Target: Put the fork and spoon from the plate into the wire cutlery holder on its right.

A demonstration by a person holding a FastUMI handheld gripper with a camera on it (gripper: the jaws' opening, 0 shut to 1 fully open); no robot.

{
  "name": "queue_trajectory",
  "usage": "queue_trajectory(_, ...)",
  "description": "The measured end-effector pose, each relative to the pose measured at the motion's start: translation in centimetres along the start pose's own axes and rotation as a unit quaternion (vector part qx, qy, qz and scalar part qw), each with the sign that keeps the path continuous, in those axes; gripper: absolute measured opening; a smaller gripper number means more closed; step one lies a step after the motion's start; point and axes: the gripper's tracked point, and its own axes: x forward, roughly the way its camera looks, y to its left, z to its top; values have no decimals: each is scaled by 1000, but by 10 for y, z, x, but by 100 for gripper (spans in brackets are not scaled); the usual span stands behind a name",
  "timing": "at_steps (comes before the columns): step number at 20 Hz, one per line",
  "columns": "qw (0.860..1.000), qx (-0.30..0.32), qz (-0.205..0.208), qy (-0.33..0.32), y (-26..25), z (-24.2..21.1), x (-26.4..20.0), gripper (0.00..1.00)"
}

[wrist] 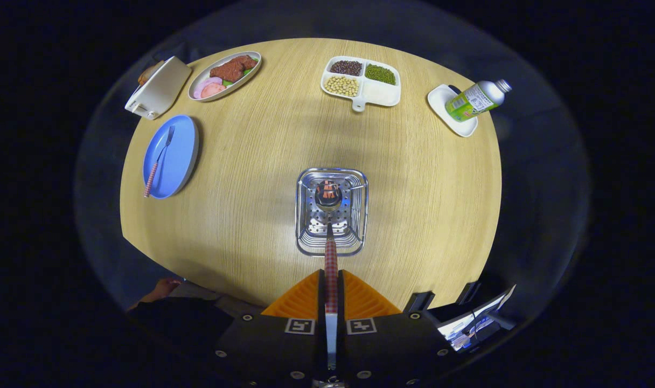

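My gripper (331, 291) is shut on the checked handle of the spoon (330, 226), which points straight ahead and down. The spoon's bowl hangs over the open top of the wire cutlery holder (306, 215), a shiny perforated metal basket just ahead of the fingers on the round wooden table. Far off to the left of the holder sits the blue plate (179, 161). The fork (158, 161) lies on it, its checked handle toward the near side and its tines pointing away.
Beyond the holder stand a white divided dish (381, 94) of beans, an oval plate (198, 89) of food, a white box (158, 89) and a small white dish (440, 99) with a metal bottle (475, 99) lying on it. A person's hand (160, 288) rests at the table's near edge.
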Motion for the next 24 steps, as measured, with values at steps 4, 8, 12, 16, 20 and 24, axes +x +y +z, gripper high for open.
queue_trajectory(4, 1000, -4, 7, 10, 1, 3, 5, 9)
queue_trajectory(8, 999, 26, 13, -33, -1, 19, -2, 13)
queue_trajectory(12, 994, 62, 23, -87, 2, 35, -19, 15)
queue_trajectory(16, 986, 88, 42, -134, 22, 49, -39, 35)
queue_trajectory(20, 979, 102, 53, -167, 45, 64, -56, 70)
queue_trajectory(24, 975, 110, 65, -180, 80, 76, -66, 84)
